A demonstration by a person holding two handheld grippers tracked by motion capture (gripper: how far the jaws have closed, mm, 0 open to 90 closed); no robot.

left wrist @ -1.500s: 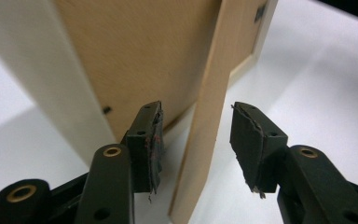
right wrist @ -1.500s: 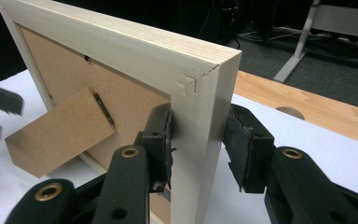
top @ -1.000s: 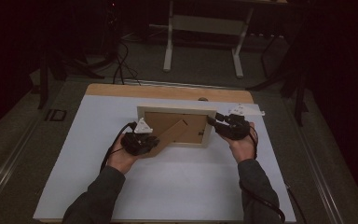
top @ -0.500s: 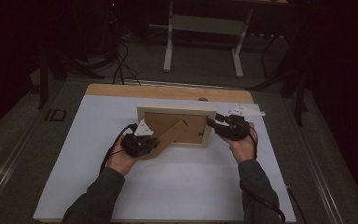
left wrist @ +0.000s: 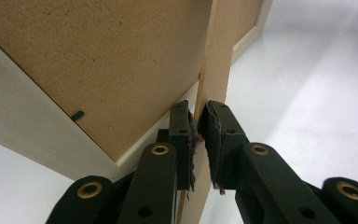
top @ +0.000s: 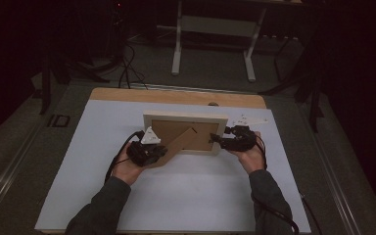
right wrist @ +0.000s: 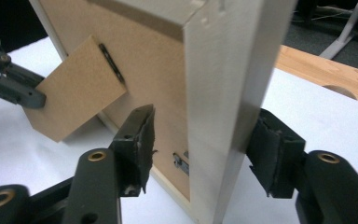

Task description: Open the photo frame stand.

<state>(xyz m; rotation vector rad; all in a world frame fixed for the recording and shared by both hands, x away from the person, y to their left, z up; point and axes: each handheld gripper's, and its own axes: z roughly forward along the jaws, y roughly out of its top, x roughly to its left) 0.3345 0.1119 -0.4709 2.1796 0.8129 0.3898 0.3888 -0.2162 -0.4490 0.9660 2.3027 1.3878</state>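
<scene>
Cream wooden picture frame (top: 186,118) stood on white table (top: 186,205), brown back shown. Fibreboard easel stand (left wrist: 216,56) clamped by left gripper (left wrist: 199,122). Right gripper (right wrist: 200,140) jaws just opened, frame edge between them unpressed. No legible writing.

both grippers black: left gripper (top: 149,152) carries a grey triangular plate and a black cable; right gripper (top: 225,142) likewise. jaws show brass-coloured rivets and frayed dark pads. dark grey sleeves.
</scene>
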